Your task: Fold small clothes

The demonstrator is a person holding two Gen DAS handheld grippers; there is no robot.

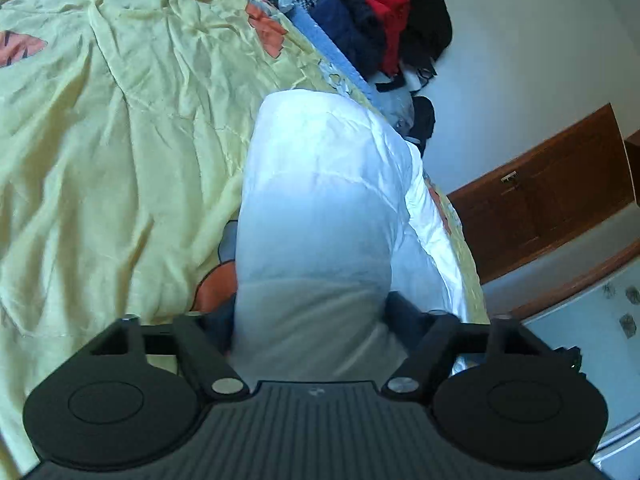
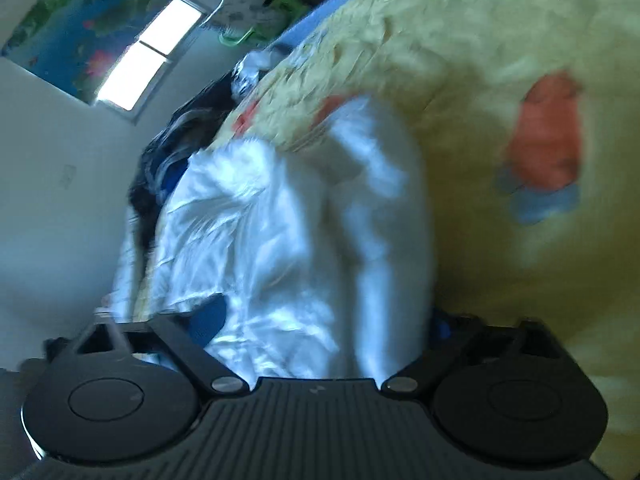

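White garment (image 1: 320, 200) x1 in left gripper (image 1: 310, 320) & right gripper (image 2: 320, 320)

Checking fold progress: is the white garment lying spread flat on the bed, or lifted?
Lifted. The white garment rises bunched from the yellow bedspread into both grippers' jaws, draping over them. Whether it is folded, cannot tell.

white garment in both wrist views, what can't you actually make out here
- Left gripper fingertips: left wrist view, the draped white garment covers them, so the grasp is unconfirmed.
- Right gripper fingertips: right wrist view, hidden under the same cloth.
- Garment type and fold state: right view is motion-blurred; its lower end is hidden behind each gripper body.
- Print on the yellow bedspread: blurred or cut off by edges.
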